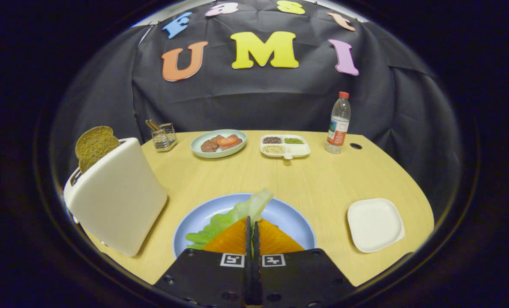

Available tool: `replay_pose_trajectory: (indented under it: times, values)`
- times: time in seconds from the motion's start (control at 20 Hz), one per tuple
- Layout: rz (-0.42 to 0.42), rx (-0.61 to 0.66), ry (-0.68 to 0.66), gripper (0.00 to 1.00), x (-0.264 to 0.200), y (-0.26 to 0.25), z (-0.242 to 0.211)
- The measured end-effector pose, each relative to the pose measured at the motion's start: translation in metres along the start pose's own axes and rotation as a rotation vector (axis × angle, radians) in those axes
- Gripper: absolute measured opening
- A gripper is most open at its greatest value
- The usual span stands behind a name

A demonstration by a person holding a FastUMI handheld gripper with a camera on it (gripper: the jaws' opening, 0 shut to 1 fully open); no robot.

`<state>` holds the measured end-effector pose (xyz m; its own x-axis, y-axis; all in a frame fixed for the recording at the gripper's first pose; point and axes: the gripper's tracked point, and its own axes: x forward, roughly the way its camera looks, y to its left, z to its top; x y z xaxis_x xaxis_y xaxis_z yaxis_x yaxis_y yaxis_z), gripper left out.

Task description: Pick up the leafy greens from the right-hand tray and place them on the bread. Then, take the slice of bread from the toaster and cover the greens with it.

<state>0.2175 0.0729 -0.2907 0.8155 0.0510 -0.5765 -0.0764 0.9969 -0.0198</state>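
My gripper point(252, 220) is shut on the leafy greens point(228, 220), a pale green lettuce leaf pinched at the fingertips. The leaf spreads left and forward over an orange triangular slice of bread point(275, 241) on a light blue plate point(295, 220) right under the fingers. I cannot tell whether the leaf rests on the bread or hangs just above it. To the left stands a white toaster point(115, 201) with a round brown slice of bread point(94, 145) sticking out of its top. A white square tray point(376, 224) to the right of the plate has nothing in it.
At the table's far side sit a pale plate with meat and tomato point(219, 143), a white divided dish of grains point(285, 146), a water bottle point(338, 124) and a small glass holder point(164, 137). A dark round hole point(355, 146) marks the tabletop near the bottle.
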Motion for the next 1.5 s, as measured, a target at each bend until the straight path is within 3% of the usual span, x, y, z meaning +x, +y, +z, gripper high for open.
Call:
replay_pose_trajectory:
  times: [0.15,0.35,0.55,1.15,1.5]
  values:
    - [0.000,0.012,0.022,0.01,0.004,-0.006,-0.009]
    - [-0.018,0.030,0.017,0.52,-0.012,-0.015,-0.012]
    - [-0.049,0.034,-0.051,0.95,-0.049,-0.019,-0.003]
    - [-0.104,0.015,-0.252,0.96,-0.179,0.039,0.053]
    - [-0.021,0.018,-0.376,0.96,-0.219,0.123,0.098]
